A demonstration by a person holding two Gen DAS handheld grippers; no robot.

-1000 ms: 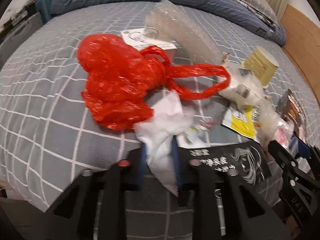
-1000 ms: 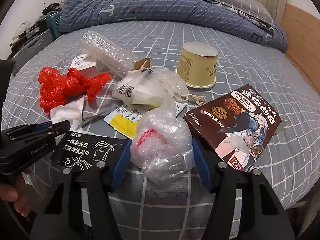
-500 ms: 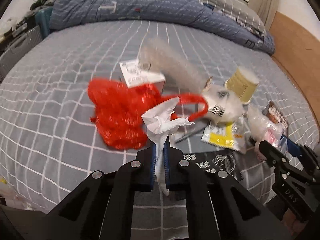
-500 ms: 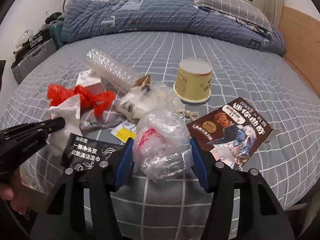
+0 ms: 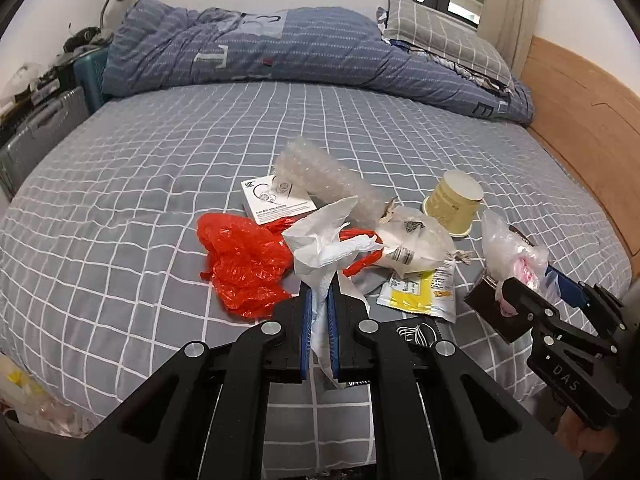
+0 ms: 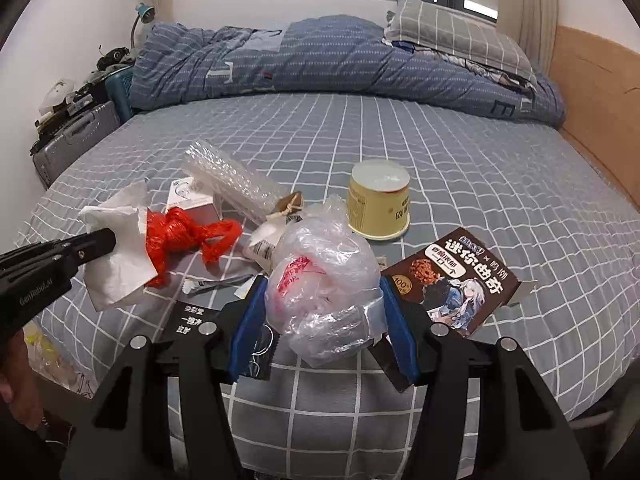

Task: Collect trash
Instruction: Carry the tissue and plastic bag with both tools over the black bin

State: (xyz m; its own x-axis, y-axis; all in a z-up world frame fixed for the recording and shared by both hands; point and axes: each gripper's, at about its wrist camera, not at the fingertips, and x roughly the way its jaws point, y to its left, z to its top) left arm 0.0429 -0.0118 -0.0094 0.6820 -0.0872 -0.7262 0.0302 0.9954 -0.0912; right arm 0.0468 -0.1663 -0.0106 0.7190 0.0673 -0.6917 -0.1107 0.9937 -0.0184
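A white tissue (image 5: 324,240) is being pinched by the left gripper (image 5: 319,312); a clear plastic bag (image 6: 324,292) is being clamped by the right gripper (image 6: 324,320), both above the bed (image 6: 480,160).

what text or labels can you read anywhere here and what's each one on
"DAS": body of the right claw, in the left wrist view.
"GenRobot.AI": body of the left claw, in the right wrist view.
"100": round badge on the brown snack box; its large Chinese title is upside down.
Black sachet, yellow cup, white earphone box, barcode bag: print too small.
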